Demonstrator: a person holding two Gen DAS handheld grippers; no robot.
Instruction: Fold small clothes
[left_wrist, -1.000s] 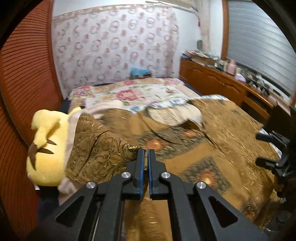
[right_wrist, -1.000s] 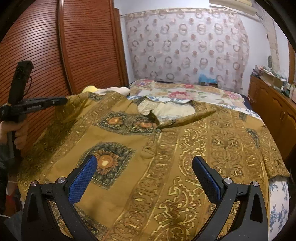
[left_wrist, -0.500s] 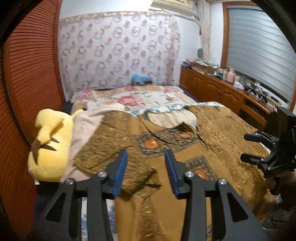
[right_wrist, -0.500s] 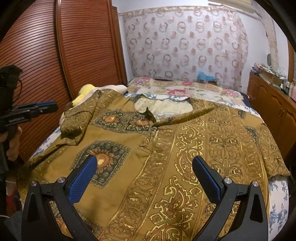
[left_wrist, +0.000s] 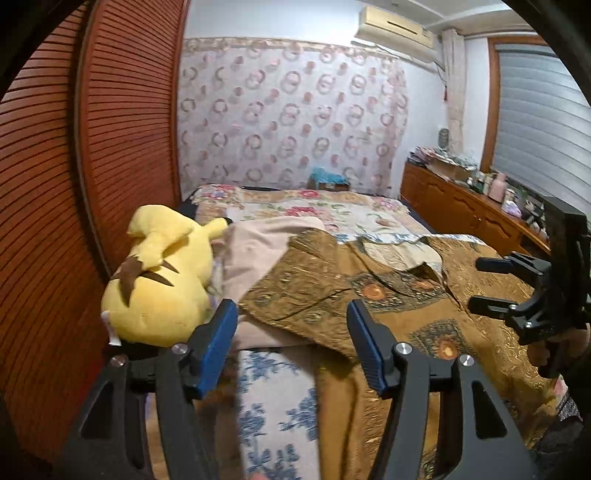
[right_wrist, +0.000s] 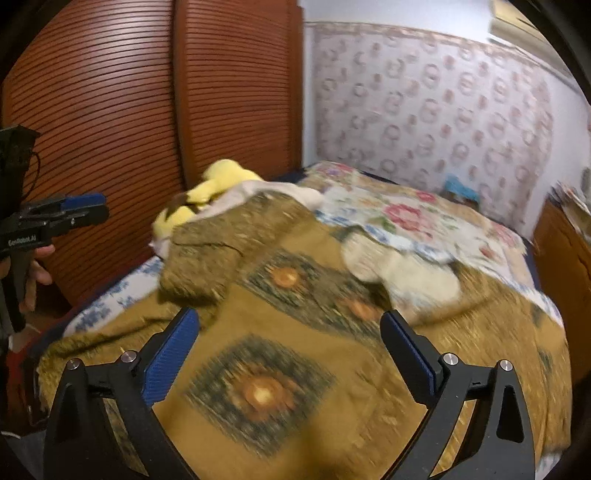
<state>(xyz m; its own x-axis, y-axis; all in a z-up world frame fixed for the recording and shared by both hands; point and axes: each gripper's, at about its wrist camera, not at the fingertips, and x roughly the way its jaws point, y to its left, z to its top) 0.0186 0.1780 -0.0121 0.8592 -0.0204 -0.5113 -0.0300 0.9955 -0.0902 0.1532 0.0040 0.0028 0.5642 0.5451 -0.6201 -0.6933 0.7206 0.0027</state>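
Note:
A golden-brown patterned shirt (left_wrist: 399, 295) lies spread over the bed, its left sleeve folded inward onto the body (right_wrist: 207, 258). It fills the right wrist view (right_wrist: 295, 350), blurred. My left gripper (left_wrist: 291, 339) is open and empty, above the bed's left edge by the folded sleeve. My right gripper (right_wrist: 288, 343) is open and empty, over the shirt's lower left part. The right gripper also shows in the left wrist view (left_wrist: 517, 288), and the left gripper shows in the right wrist view (right_wrist: 66, 210).
A yellow plush toy (left_wrist: 162, 284) lies at the bed's left edge on a beige cloth (left_wrist: 258, 247). A ribbed wooden wardrobe (left_wrist: 74, 184) stands close on the left. A wooden dresser (left_wrist: 461, 206) with clutter runs along the right. A floral bedsheet (left_wrist: 280, 398) shows.
My left gripper opened, let go of the sleeve and drew back to the left; the sleeve now lies folded on the shirt. My right gripper swung left over the shirt.

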